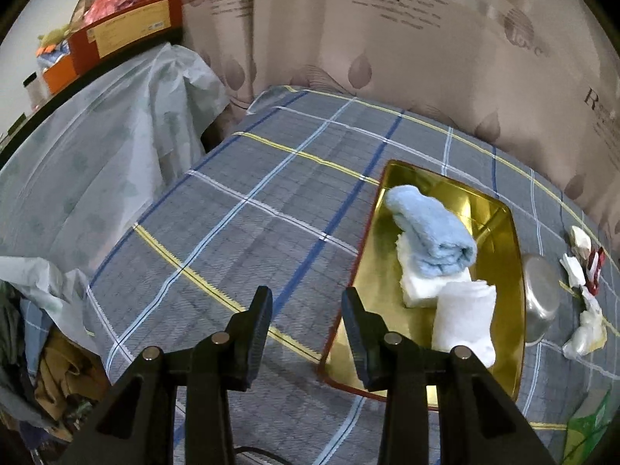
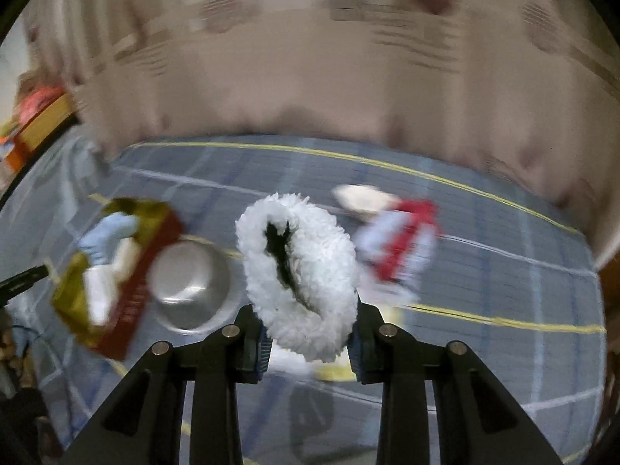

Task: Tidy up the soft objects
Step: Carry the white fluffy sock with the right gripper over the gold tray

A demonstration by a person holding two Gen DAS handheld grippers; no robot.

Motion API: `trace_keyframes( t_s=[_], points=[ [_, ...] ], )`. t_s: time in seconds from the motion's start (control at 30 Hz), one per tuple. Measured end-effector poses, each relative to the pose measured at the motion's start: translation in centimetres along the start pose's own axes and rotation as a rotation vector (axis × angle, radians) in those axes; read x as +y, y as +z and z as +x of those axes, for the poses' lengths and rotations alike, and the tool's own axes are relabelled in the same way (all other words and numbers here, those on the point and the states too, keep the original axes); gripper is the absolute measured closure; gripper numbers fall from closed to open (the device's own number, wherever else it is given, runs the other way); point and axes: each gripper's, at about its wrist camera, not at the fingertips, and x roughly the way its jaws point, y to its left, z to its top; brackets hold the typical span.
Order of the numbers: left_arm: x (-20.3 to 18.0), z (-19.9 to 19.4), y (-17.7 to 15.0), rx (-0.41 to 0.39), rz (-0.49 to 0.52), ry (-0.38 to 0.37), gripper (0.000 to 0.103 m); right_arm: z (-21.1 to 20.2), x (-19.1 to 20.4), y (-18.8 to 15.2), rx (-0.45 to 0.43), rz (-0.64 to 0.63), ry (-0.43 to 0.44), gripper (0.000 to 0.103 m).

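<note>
Right gripper [image 2: 306, 343] was clamped on a fluffy white roll [image 2: 298, 275], lifted clear of the bed, probably headed for the gold tray [image 1: 500, 259] near the far right corner (blue towel [image 1: 430, 228] already inside); left gripper [image 1: 306, 333] hung open, empty

Glossy gold tray [image 1: 500, 232] — fluffy blue towel [image 1: 430, 232] — woven plaid cloth [image 1: 248, 209].

From where I'm sitting there's a plaid sheet [image 1: 240, 209] and a printed curtain [image 1: 407, 58] behind. Steel bowl [image 1: 540, 296] upside down, red box [image 1: 128, 31] off left.
</note>
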Motion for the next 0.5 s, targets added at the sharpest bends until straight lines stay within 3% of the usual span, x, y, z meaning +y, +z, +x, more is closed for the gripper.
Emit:
trace_keyframes(
  t_s=[0.27,0.5],
  points=[
    [2.0,-0.8,0.3,-0.023,-0.046,0.015,0.065,4.2,11.8,1.6,0.058,-0.149,0.151,0.074],
    [3.2,-1.1,0.5,-0.022,-0.086,0.01,0.065,8.0,18.2,2.6,0.091,-0.23,0.177,0.074]
  ],
)
